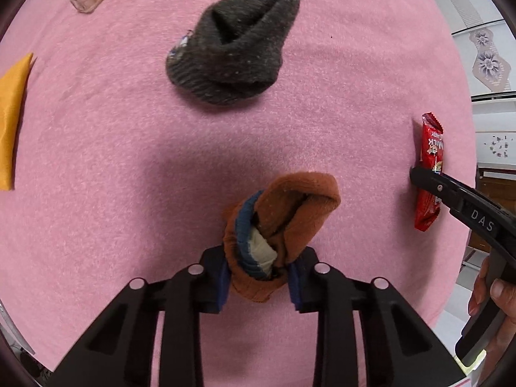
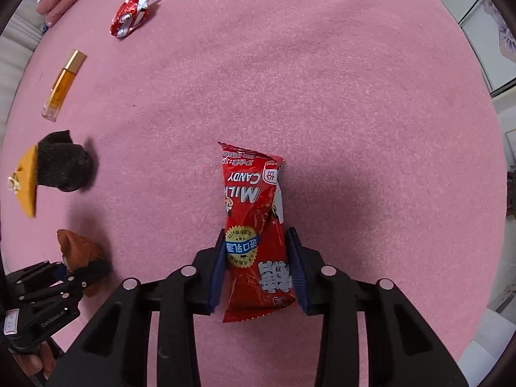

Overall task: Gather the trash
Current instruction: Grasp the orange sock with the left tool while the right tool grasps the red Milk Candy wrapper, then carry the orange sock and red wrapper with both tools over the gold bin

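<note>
A red milk candy packet (image 2: pixel 254 232) lies on the pink blanket (image 2: pixel 354 113), and my right gripper (image 2: pixel 258 271) is shut on it, blue pads pressing both long edges. The left wrist view shows that packet (image 1: pixel 430 148) at the far right with a right finger across it. My left gripper (image 1: pixel 258 277) is shut on a bunched brown sock (image 1: pixel 290 213) with a blue and cream band. In the right wrist view the sock (image 2: pixel 77 248) and left gripper (image 2: pixel 80 271) sit low on the left. A crumpled red foil wrapper (image 2: pixel 132 14) lies far off, top left.
A dark grey sock (image 1: pixel 232 51) lies ahead of the left gripper. An amber glass bottle (image 2: pixel 63 85) and a folded yellow cloth (image 1: pixel 11 119) rest on the left. White cabinets with flower patterns (image 1: pixel 487 61) border the blanket's right edge. A hand (image 1: pixel 496 296) holds the right gripper's handle.
</note>
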Available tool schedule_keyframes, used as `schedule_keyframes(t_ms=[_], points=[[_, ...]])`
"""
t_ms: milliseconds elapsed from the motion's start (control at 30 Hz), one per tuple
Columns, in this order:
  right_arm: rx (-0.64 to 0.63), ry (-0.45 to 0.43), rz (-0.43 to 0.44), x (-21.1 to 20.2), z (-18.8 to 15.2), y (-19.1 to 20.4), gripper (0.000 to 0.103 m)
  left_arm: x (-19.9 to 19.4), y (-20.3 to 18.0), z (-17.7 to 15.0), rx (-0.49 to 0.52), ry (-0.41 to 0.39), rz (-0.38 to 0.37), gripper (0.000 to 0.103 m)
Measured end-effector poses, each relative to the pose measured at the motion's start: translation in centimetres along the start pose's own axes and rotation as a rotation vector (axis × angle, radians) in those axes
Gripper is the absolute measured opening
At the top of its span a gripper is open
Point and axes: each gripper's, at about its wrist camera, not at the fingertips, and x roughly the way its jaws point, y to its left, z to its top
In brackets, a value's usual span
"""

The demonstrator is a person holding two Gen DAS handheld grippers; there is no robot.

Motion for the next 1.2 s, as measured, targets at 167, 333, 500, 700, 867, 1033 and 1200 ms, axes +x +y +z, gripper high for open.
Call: schedule_keyframes(t_ms=[167, 333, 500, 700, 867, 1033, 1200], points=[[0.002, 0.01, 0.023, -1.3, -2.1, 0.1, 0.032, -1.1, 0.0, -1.5, -0.018, 0.005, -0.037, 0.028], [-0.005, 0.006, 0.046, -3.7, -5.3, 0.9, 0.032, -2.6, -0.8, -4.2, -0.016, 0.008, -0.081, 0.028], [-0.053, -0.01, 0.048, -6.8, -9.3, 1.7, 0.032, -4.3, -2.0, -7.9, 0.017, 0.008, -0.098, 0.028], [-0.097, -0.042, 0.063, -10.5, -14.9, 3.2, 0.032, -6.4, -3.2, -13.1, 0.068, -0.011, -0.129, 0.028], [-0.106, -0.077, 0.063, -13.2, -19.8, 3.0, 0.033, -8.4, -4.7, -16.9, 0.126, -0.014, -0.153, 0.028], [-0.059, -0.106, 0.083, -15.2, -24.0, 2.3, 0.033, -9.0, -6.8, -21.4, 0.209, 0.0, -0.164, 0.028], [0.011, -0.135, 0.085, -16.8, -27.0, 0.7, 0.033, -8.9, -9.3, -24.7, 0.308, 0.038, -0.177, 0.028]])
